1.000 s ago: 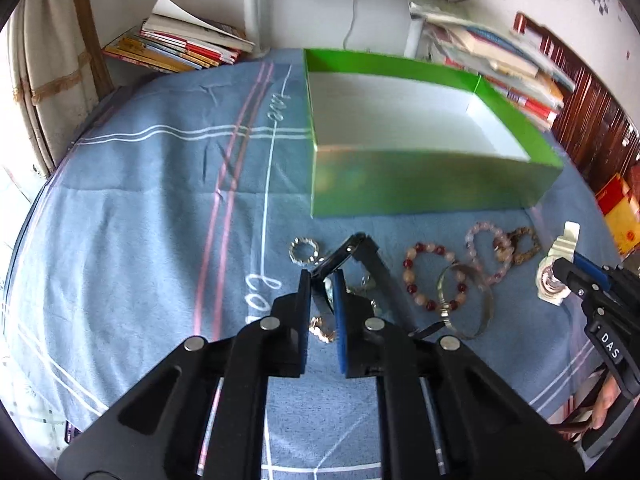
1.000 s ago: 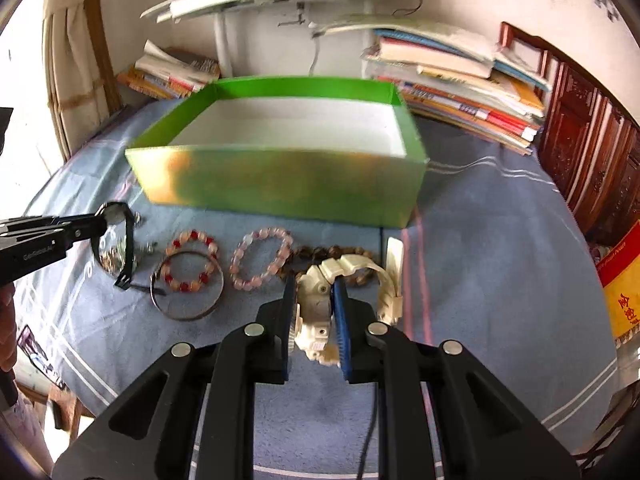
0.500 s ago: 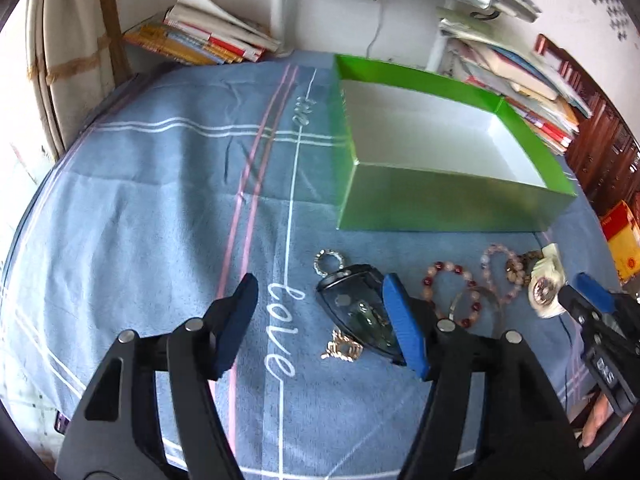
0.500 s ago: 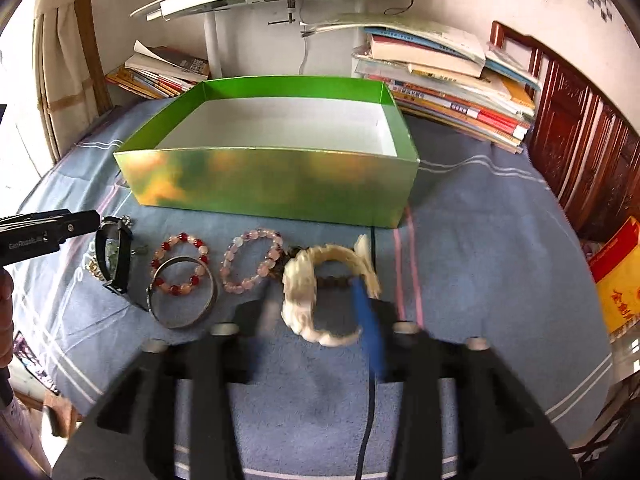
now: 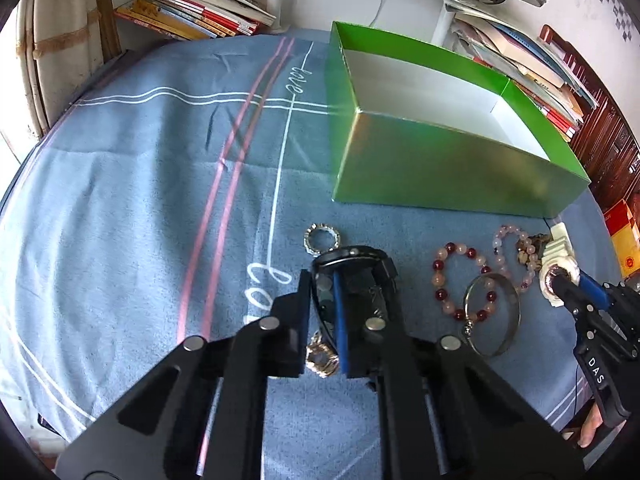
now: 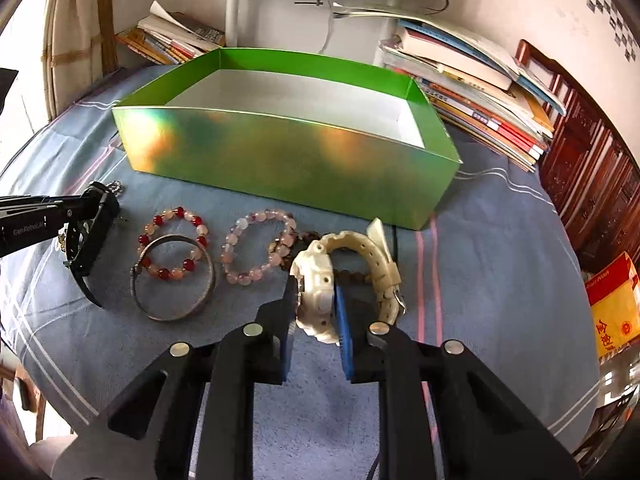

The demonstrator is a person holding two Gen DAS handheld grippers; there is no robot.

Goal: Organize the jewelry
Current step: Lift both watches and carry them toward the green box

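The left gripper [image 5: 323, 312] pinches a black plastic watch [image 5: 352, 258]; the right gripper [image 6: 318, 312] pinches a chunky white watch [image 6: 316, 292] near round bead bracelets [image 6: 256, 248]

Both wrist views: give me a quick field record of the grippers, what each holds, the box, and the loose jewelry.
left gripper: shut on black watch
right gripper: shut on white watch
green box: open top, no jewelry visible inside
loose on cloth: red-and-pale bead bracelet, metal bangle, pink bead bracelet, silver ring
partly hidden: dark bead bracelet behind white watch
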